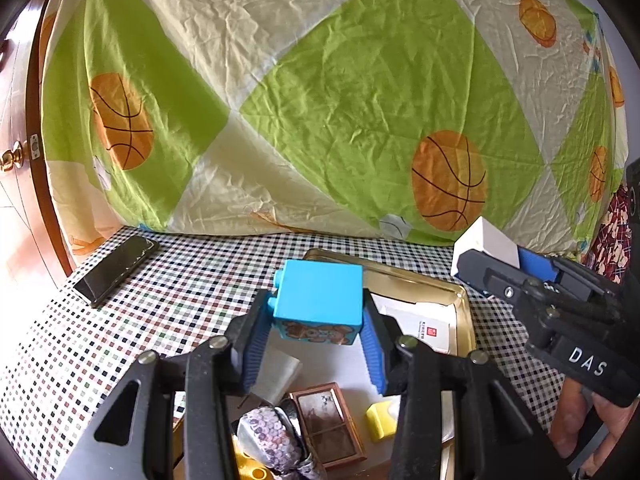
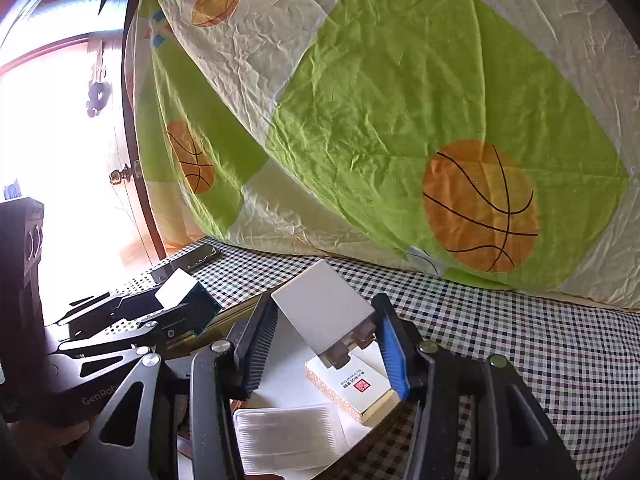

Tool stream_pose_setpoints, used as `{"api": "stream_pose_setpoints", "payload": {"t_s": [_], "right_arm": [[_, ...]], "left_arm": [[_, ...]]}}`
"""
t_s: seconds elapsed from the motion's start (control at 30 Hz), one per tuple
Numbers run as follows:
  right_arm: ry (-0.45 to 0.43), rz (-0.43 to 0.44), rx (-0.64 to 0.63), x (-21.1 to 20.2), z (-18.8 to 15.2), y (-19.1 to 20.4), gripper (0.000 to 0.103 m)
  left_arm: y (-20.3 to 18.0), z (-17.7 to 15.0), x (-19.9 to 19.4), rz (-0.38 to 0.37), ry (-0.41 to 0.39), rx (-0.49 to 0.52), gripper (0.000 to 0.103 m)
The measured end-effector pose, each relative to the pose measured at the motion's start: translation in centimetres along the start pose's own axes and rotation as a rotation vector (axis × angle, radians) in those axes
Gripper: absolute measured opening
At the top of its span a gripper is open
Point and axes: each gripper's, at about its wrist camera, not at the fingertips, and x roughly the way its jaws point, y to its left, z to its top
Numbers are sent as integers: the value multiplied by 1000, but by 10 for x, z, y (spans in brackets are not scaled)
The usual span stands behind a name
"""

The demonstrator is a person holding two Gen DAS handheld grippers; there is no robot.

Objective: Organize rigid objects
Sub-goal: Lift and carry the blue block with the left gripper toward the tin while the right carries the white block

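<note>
My left gripper (image 1: 316,322) is shut on a light-blue toy block (image 1: 320,296) with a cartoon picture on its lower face, held above a gold tray (image 1: 460,300). My right gripper (image 2: 325,332) is shut on a white rectangular box (image 2: 324,306), tilted, over the same tray. In the left wrist view the right gripper (image 1: 496,258) and its white box (image 1: 490,242) are at the right, with a hand below. In the right wrist view the left gripper (image 2: 182,302) is at the left with its block (image 2: 192,296).
The tray holds a white carton with a red seal (image 2: 354,386), a clear ribbed plastic piece (image 2: 288,438), a brown framed box (image 1: 330,424), a yellow block (image 1: 380,420) and a sequined item (image 1: 272,440). A dark phone (image 1: 118,268) lies on the checked tablecloth (image 1: 192,280). A basketball-print sheet (image 1: 340,100) hangs behind.
</note>
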Motion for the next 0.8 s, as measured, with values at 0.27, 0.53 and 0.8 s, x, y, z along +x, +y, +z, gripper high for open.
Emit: {"api": "stream_pose_setpoints", "payload": {"t_s": [0.27,0.53,0.8], "right_arm": [[-4,14,-4,3,2,8,52],[5,23,-18,8,4,17,52],[6,31,-30,14,7,25,52]], "left_arm": [[7,-1,-4,16,-5,-2,42],[13,-2,-5,37,-8,-6,42],[17,-3,-8,50,-12,-7,42]]}}
